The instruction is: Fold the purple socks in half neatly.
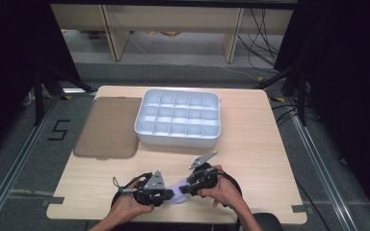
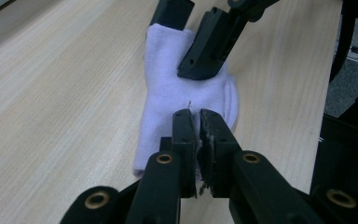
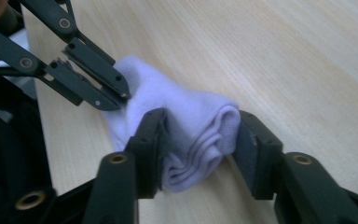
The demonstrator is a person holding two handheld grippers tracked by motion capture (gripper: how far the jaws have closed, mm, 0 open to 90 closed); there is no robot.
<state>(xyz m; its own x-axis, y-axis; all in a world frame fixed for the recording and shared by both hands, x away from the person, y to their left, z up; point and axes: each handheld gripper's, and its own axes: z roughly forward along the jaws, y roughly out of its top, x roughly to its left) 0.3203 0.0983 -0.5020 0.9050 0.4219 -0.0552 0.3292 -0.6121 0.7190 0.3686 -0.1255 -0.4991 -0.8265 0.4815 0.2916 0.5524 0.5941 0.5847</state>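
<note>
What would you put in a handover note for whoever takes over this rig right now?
Left gripper: shut on a thin edge of the folded white fabric sock, near the table's front edge.
Right gripper: jaws around the sock's thick folded end, pressing on both sides.
The sock lies on the light wooden table, between both grippers.
White plastic divided tray sits mid-table with its compartments empty; its translucent grey-brown flat lid lies beside it, off.
Done: sock folded and gripped, apparently.
Left, probably: lift the sock into a compartment, then perhaps fit the lid.
</note>
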